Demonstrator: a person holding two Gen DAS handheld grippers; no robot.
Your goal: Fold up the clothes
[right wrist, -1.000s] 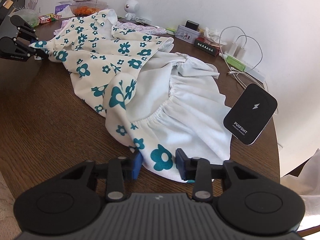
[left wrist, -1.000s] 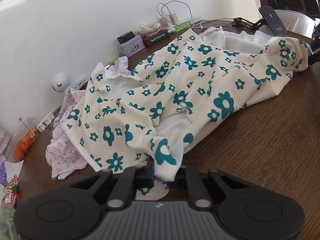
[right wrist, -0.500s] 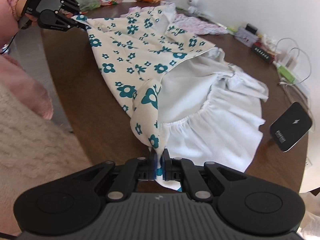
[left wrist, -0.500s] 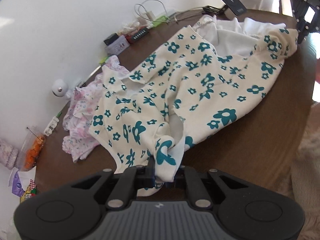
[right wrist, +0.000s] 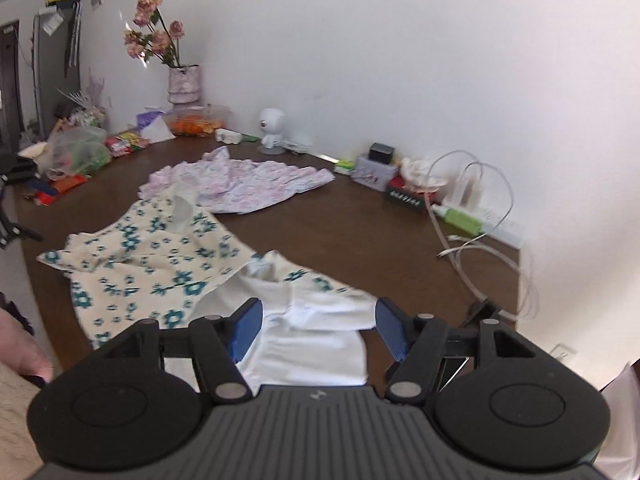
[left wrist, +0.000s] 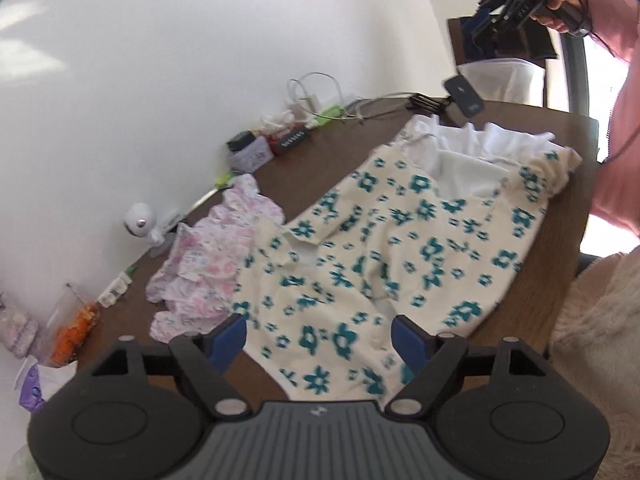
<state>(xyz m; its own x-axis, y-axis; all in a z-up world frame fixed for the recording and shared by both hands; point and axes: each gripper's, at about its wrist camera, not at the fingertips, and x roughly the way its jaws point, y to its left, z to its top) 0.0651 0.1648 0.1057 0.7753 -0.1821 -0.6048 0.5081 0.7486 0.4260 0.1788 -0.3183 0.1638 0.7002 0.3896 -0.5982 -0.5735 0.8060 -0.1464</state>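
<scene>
A cream garment with teal flowers [left wrist: 380, 260] lies spread on the brown table [left wrist: 536, 120], its white lining [left wrist: 472, 160] showing at the far end. My left gripper [left wrist: 318, 338] hovers open just above the garment's near edge and holds nothing. In the right wrist view the same floral garment [right wrist: 152, 256] lies to the left, and its white lining [right wrist: 312, 336] sits below my open right gripper [right wrist: 318, 330], which is also empty. The right gripper [left wrist: 508, 4] shows raised high at the left wrist view's top right, held by a hand.
A pink patterned garment [right wrist: 240, 184] lies beside the floral one, nearer the wall. Along the wall stand a flower vase [right wrist: 182, 84], a tub of orange food [right wrist: 194, 122], a white round figure [right wrist: 272, 124], small boxes [right wrist: 372, 168] and cables [right wrist: 472, 216]. A black charger stand [left wrist: 466, 96] sits at the table's far end.
Both grippers let go of the floral garment's corners, opened and pulled up and back. The garment now rests flatter on the table.
</scene>
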